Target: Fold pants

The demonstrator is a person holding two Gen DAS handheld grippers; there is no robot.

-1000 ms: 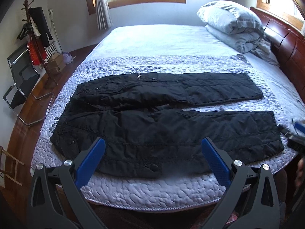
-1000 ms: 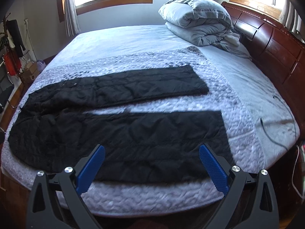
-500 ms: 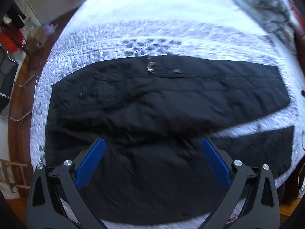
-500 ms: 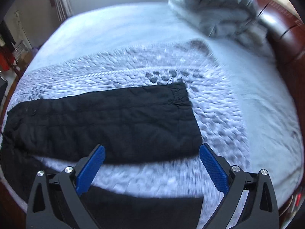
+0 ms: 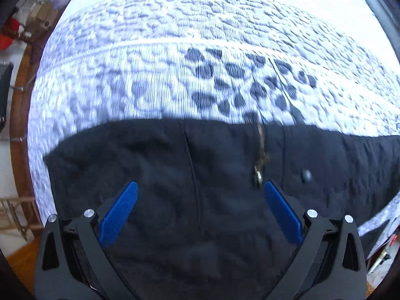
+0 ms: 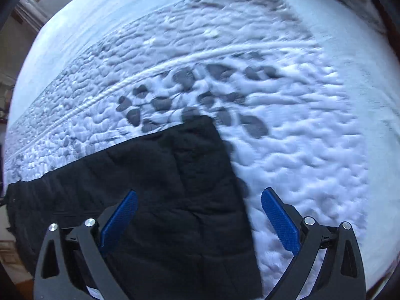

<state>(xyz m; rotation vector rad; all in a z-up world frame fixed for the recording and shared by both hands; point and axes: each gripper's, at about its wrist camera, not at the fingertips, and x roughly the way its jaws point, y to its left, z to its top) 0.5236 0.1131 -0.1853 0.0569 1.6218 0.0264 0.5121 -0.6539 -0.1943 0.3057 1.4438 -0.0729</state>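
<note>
The black pants (image 5: 205,175) lie flat on the bed, filling the lower half of the left wrist view. Their quilted, slightly puffy fabric runs under the left claw (image 5: 200,200), which stands wide with nothing between its blue ribbed fingers (image 5: 120,212). A metal zipper pull (image 5: 257,177) sits at about 1 o'clock from the claw's centre, just beside the right-hand finger, and a small round snap (image 5: 306,174) lies further toward 2 o'clock.

In the right wrist view, a pant leg's hem end (image 6: 200,175) lies under the right claw (image 6: 198,207), also spread wide and holding nothing; its side edge runs toward 5 o'clock.

The bedspread (image 6: 287,137) is pale, pebble-quilted, with dark oval patches at 12 o'clock.
</note>
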